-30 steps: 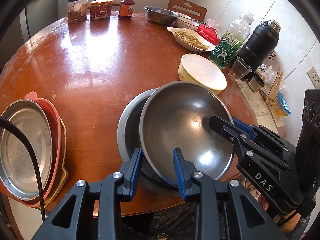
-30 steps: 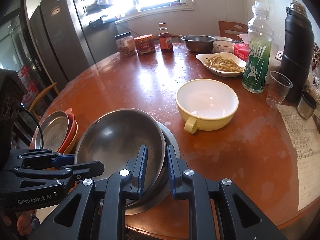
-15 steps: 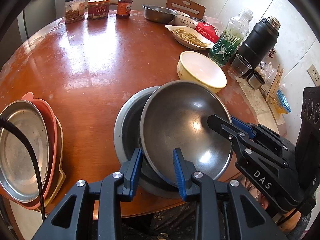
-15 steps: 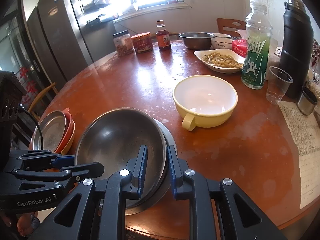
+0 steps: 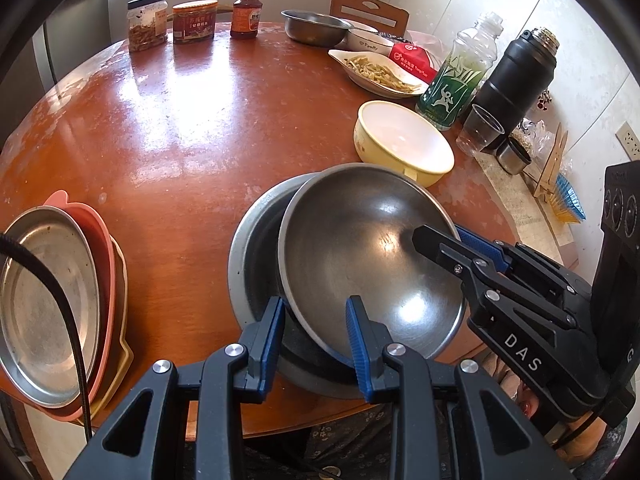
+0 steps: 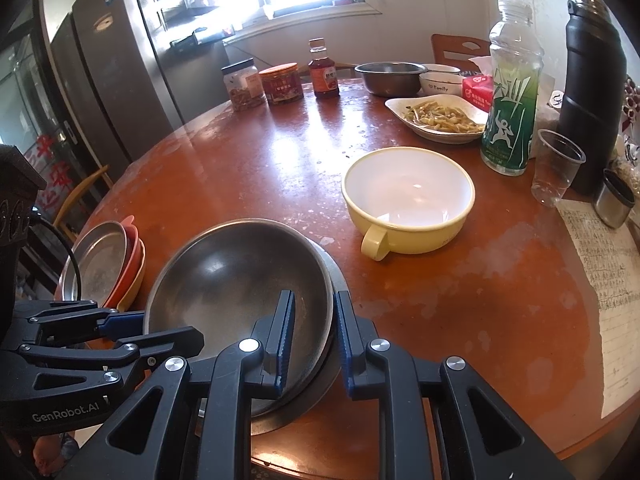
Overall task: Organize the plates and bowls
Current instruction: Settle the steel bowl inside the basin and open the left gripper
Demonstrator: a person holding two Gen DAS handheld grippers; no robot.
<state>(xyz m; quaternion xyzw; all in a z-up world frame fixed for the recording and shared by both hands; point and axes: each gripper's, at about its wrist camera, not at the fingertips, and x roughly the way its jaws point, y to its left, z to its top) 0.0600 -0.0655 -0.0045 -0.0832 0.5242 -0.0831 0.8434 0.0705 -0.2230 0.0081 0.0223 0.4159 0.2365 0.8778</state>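
Your left hand-held gripper (image 5: 314, 326) and right hand-held gripper (image 6: 314, 334) angle down, each clamped on the steel bowl's (image 5: 360, 248) rim. Nothing has shifted since a second ago.

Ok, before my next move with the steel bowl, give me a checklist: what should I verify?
1. Right tool clamped on the top steel bowl rim: ok.
2. Left tool clamped on the same rim: ok.
3. Top steel bowl seated centred in the lower steel bowl: not ok, it sits offset and tilted.
4. Top steel bowl empty: ok.
5. Yellow bowl apart from the steel pair: ok.
6. Plate stack apart, at the table edge: ok.
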